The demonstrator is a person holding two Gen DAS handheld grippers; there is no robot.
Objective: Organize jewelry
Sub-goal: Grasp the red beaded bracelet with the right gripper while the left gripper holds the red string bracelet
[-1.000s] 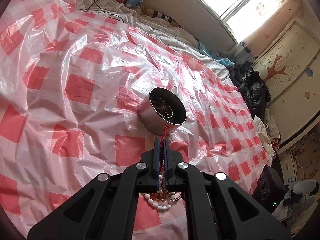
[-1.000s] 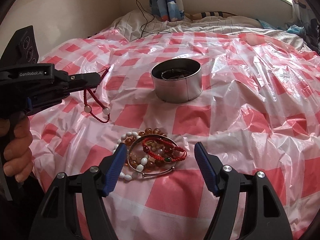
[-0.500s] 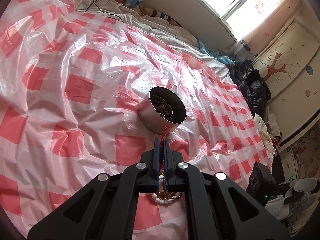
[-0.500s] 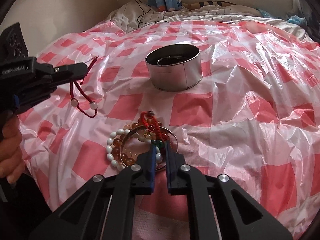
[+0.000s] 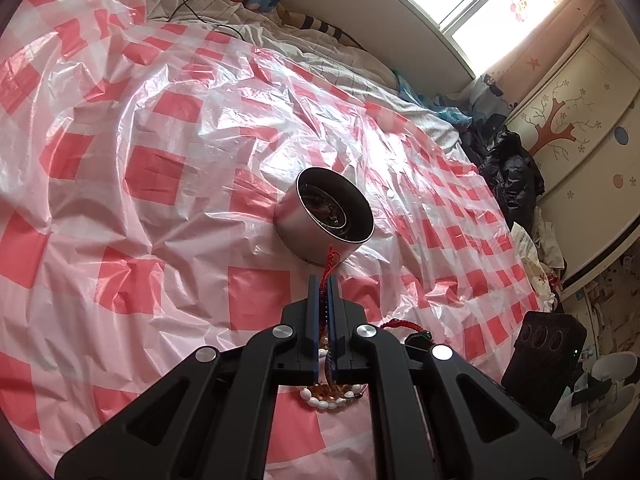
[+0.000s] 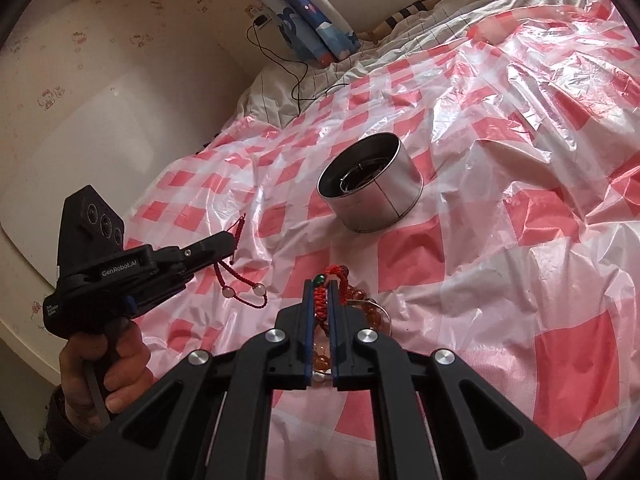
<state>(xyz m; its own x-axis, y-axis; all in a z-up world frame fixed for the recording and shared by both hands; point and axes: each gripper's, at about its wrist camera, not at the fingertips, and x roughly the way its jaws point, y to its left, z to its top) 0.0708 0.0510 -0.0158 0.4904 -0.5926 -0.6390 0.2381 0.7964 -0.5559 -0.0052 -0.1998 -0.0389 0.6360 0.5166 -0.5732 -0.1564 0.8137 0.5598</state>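
A round metal tin [image 5: 326, 218] [image 6: 370, 192] stands open on the red-checked plastic sheet with some jewelry inside. My left gripper [image 5: 324, 280] [image 6: 230, 246] is shut on a red cord bracelet [image 6: 240, 286] with two pale beads, held above the sheet left of the tin. My right gripper [image 6: 320, 282] is shut on a red braided bracelet [image 6: 322, 298] with a green bead, lifted off the pile. A pile of bracelets [image 6: 360, 304] [image 5: 330, 394], amber and white beads and a metal bangle, lies under it.
The checked sheet [image 6: 520, 240] covers a bed and is wrinkled. A wall [image 6: 100, 80] runs along the left, with a cable and a rolled blue cloth [image 6: 316, 20] at the head. Dark clothes [image 5: 508, 172] and a cupboard stand past the bed's far side.
My right gripper shut on the red braided bracelet and has lifted it off the pile, tilting up. My left gripper stays shut on its cord bracelet, almost still.
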